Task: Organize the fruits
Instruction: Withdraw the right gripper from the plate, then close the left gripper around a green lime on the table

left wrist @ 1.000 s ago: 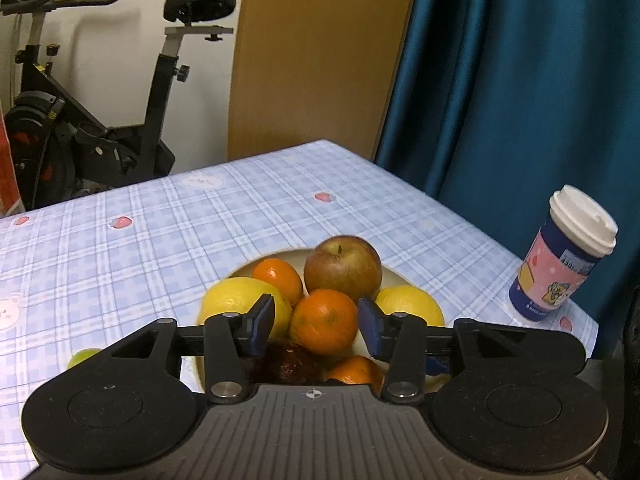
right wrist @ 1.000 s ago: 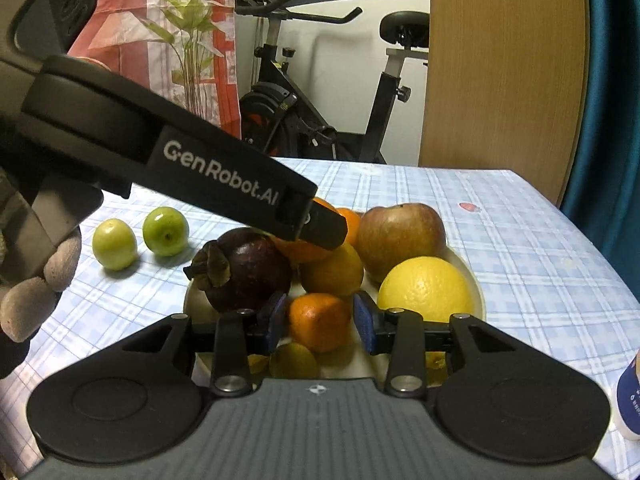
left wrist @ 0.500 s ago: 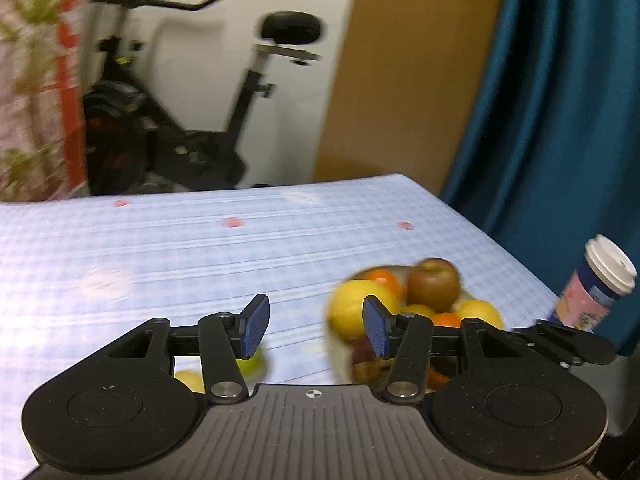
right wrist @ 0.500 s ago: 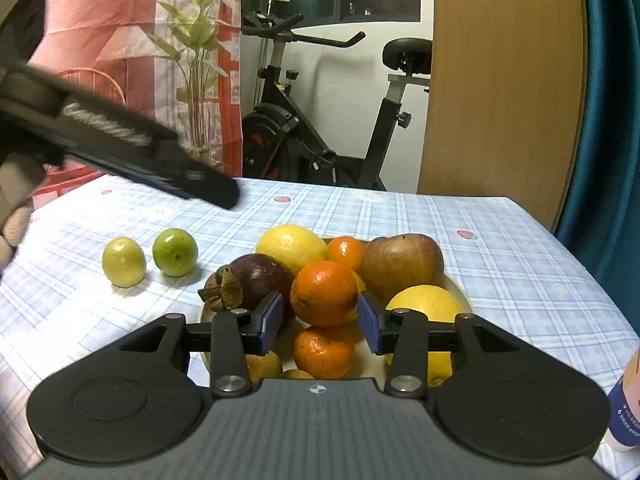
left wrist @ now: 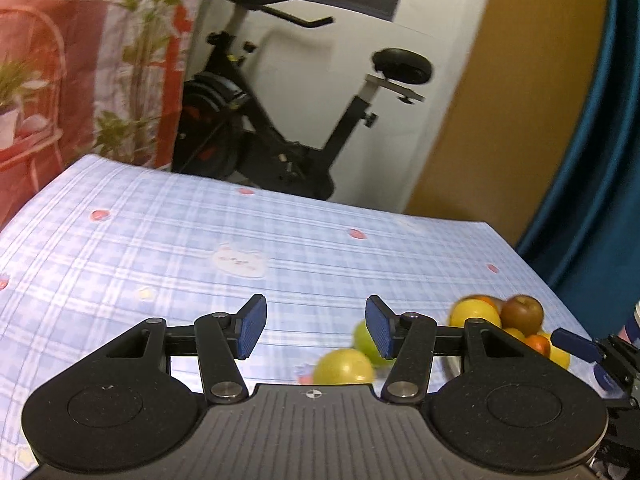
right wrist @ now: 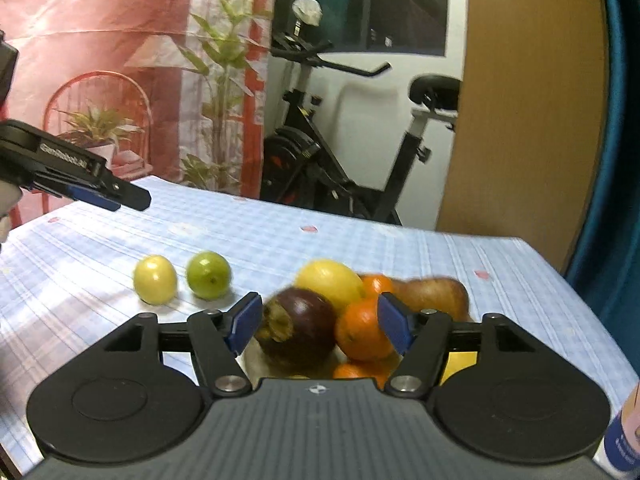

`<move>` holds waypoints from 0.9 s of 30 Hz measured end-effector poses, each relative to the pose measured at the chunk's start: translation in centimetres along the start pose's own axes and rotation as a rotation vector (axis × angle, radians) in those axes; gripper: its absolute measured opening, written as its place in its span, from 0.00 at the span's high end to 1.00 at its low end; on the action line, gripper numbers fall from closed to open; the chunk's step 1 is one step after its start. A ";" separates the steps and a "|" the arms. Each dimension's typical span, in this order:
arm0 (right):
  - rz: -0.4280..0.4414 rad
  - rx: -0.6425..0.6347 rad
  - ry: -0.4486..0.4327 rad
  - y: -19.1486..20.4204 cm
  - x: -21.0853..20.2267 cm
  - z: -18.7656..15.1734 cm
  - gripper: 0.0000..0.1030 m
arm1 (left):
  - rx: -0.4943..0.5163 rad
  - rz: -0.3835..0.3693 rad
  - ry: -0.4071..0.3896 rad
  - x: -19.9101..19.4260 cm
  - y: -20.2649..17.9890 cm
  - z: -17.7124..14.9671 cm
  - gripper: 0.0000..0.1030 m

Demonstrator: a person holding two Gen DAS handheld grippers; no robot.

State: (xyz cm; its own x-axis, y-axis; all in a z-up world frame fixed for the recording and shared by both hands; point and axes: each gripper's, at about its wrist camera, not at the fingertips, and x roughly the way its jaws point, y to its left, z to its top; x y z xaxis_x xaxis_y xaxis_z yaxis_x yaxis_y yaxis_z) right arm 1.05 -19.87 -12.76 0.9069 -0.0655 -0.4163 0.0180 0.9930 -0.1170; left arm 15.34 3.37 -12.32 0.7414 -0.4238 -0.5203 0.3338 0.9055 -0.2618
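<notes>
Left claw (left wrist: 312, 332) swung off fruit bowl (right wrist: 248, 356)

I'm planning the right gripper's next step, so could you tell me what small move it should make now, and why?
Probably ease the right gripper forward and down around the mangosteen. Its jaws are opening with nothing clamped, and the mangosteen sits on the near side of the plate's pile, just ahead of the gap, beside an orange.

Your plate (right wrist: 250, 354) hides behind the right gripper's body; the apple (right wrist: 434, 294) smears, possibly from motion.
</notes>
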 end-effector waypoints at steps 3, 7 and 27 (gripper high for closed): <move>0.040 -0.030 -0.001 1.0 0.7 0.8 0.35 | -0.024 -0.002 0.004 0.4 0.3 0.1 0.44; 0.098 -0.060 0.029 2.5 2.6 1.5 0.35 | -0.052 -0.017 0.022 1.1 0.8 -0.2 0.44; 0.366 -0.049 0.274 9.3 12.6 2.3 0.42 | -0.064 -0.177 0.185 6.0 0.5 -3.2 0.45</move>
State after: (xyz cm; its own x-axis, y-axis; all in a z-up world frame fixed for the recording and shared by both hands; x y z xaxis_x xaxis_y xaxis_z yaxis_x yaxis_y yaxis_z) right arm 13.55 -11.27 -17.03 0.7048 0.2585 -0.6606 -0.3086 0.9502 0.0426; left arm 18.06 1.26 -18.19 0.5539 -0.5773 -0.6000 0.4066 0.8164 -0.4101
